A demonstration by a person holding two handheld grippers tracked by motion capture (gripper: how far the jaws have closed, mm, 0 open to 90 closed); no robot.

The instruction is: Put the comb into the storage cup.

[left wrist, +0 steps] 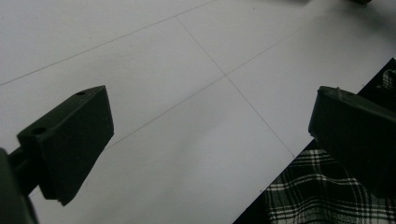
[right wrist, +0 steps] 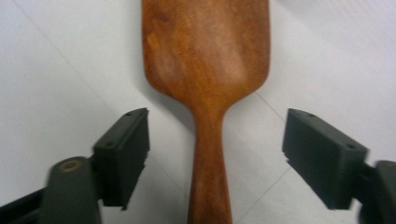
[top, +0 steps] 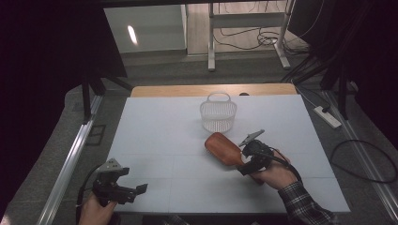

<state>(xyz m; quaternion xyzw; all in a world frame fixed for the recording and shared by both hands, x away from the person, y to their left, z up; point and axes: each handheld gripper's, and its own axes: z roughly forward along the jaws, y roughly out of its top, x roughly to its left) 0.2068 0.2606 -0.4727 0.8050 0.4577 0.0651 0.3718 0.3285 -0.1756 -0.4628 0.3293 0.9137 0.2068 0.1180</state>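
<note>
A reddish-brown wooden paddle brush [top: 224, 148] lies flat on the white table top [top: 159, 136], right of the middle and a little toward the near side, its broad rounded head pointing far-left and its narrow handle running near-right toward the person's right hand [top: 274, 173]. That hand holds the right gripper [top: 248, 161] at the handle end of the brush. In the right gripper view the brush [right wrist: 208, 70] lies straight ahead on the table, its handle passing down between the two black jaws; both pads stand well clear of the wood, with bare table visible on either side of the handle, so this gripper is released and grasps nothing. Just beyond the brush head, toward the far edge, stands a small white perforated plastic basket [top: 218, 115] with a looped handle, near the brush but apart from it. At the near-left corner of the table the person's left hand [top: 96, 211] holds the left gripper [top: 129, 192], well apart from the brush and basket. In the left gripper view its jaws are spread wide over bare white table [left wrist: 187, 93] crossed by thin seam lines, nothing between them, with a black-and-white checked sleeve [left wrist: 317, 196] showing at the table's edge.
</note>
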